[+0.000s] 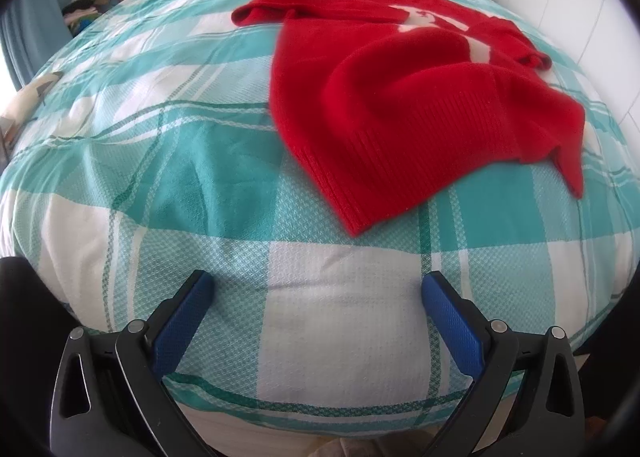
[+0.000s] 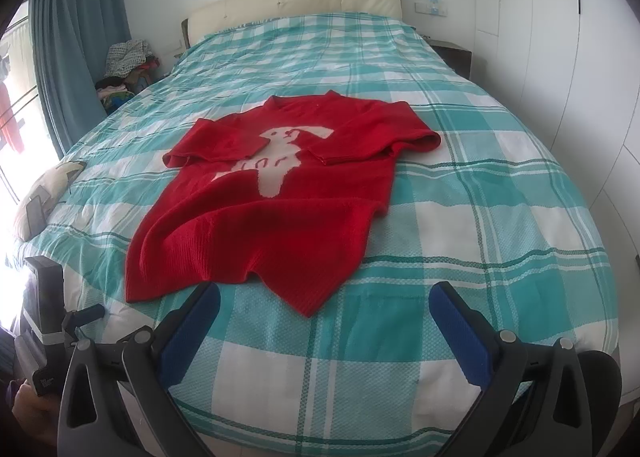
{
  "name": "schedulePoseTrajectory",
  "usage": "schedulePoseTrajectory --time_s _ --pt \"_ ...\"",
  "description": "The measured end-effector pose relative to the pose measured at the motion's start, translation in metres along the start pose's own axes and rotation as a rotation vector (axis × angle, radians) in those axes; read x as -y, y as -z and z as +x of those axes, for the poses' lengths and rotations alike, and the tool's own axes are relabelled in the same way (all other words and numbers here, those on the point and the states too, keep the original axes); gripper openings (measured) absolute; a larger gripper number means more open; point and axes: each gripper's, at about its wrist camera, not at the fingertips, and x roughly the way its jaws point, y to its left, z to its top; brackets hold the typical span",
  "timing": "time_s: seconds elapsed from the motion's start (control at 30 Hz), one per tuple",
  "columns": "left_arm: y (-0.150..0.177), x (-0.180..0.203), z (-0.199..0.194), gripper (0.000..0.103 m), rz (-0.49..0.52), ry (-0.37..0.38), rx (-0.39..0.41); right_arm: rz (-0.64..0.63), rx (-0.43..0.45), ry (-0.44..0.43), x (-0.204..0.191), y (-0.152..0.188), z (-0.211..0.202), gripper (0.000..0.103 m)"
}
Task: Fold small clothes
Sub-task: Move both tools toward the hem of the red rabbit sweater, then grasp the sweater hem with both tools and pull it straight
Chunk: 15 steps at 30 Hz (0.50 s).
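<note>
Lying rumpled: ribbed red knit sweater; waffle-weave bedspread.

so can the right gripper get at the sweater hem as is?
Probably yes. The right gripper is open and empty, and the red sweater's hem lies just ahead on the bedspread, nothing between.

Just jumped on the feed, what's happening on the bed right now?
A person holds a two-finger gripper in each hand at the foot of a bed with a teal plaid cover. A red sweater with a pale animal design lies spread on it, both sleeves already folded in across the chest, the hem rumpled. The left gripper and the right gripper are both open, empty and short of the sweater, so nothing is being gripped at this moment.
</note>
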Motion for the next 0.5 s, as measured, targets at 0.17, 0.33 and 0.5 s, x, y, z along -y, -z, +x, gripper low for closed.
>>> schedulePoseTrajectory --time_s 0.17,0.33,0.5 --pt "-0.001 -0.008 -0.009 0.103 0.005 0.056 0.01 -0.028 -0.046 -0.052 -0.006 0.011 0.009 0.103" --pt "-0.009 -0.055 -0.028 0.103 -0.125 0.226 0.086 0.034 -0.124 -0.074 0.02 0.027 0.021 0.103" --pt "-0.027 -0.067 -0.011 0.102 -0.19 0.368 0.063 0.221 -0.131 -0.115 0.075 0.025 0.041 0.102"
